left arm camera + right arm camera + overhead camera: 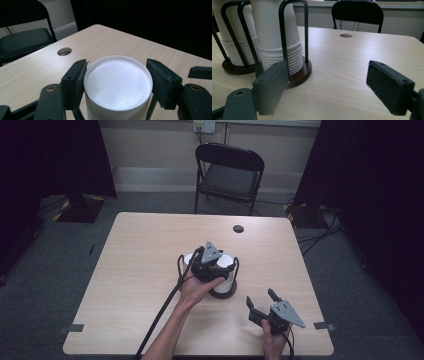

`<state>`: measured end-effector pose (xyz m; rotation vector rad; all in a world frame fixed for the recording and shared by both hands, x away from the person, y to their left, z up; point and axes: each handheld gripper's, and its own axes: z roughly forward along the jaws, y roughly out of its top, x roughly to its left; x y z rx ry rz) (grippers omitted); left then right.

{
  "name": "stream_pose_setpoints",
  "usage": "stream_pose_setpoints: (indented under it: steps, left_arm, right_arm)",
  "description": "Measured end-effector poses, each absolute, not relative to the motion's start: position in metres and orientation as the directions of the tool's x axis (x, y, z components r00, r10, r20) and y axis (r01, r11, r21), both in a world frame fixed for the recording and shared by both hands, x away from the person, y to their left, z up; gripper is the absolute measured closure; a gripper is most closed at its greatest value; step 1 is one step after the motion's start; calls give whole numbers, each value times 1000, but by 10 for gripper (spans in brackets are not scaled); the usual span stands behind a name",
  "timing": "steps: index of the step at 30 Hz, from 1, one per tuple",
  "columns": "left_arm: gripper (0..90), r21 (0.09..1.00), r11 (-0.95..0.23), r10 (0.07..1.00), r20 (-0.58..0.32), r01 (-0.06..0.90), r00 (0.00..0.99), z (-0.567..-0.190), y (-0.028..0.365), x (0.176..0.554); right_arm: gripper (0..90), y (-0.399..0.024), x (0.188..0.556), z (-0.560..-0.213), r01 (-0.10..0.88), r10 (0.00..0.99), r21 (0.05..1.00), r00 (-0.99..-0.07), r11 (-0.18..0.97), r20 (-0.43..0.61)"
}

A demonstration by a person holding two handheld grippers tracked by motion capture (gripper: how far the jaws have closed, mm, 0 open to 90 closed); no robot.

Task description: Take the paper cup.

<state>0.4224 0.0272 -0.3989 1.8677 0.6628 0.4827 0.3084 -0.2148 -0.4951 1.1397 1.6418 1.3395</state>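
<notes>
Two stacks of upturned white paper cups stand mid-table, each in a black wire holder on a dark round base [222, 292]. My left gripper [219, 265] reaches over the right-hand stack [228, 270]. In the left gripper view its two pads [75, 80] press on either side of the top cup [117, 82], so my left gripper [117, 75] is shut on that cup. The other stack [189, 260] stands just to its left. My right gripper [262, 302] hovers open near the table's front right. In the right gripper view it [327, 75] faces the nearer stack [274, 37] with nothing between its jaws.
A round cable hole [238, 228] is cut in the far side of the wooden table [140, 250]. A black folding chair [230, 175] stands behind the table. Dark curtains hang on both sides. A cable trails from my left gripper over the front edge.
</notes>
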Motion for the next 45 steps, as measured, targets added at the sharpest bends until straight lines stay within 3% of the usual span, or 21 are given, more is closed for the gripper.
stream_pose_setpoints:
  steps: [17, 45]
  left_arm:
    - [354, 956, -210, 662, -16, 206, 750, -387, 35, 418]
    - [356, 983, -129, 670, -10, 129, 743, -364, 46, 406]
  right_arm:
    - [163, -215, 308, -495, 190, 937, 980, -348, 63, 7]
    - [163, -215, 309, -495, 193, 938, 979, -347, 65, 6]
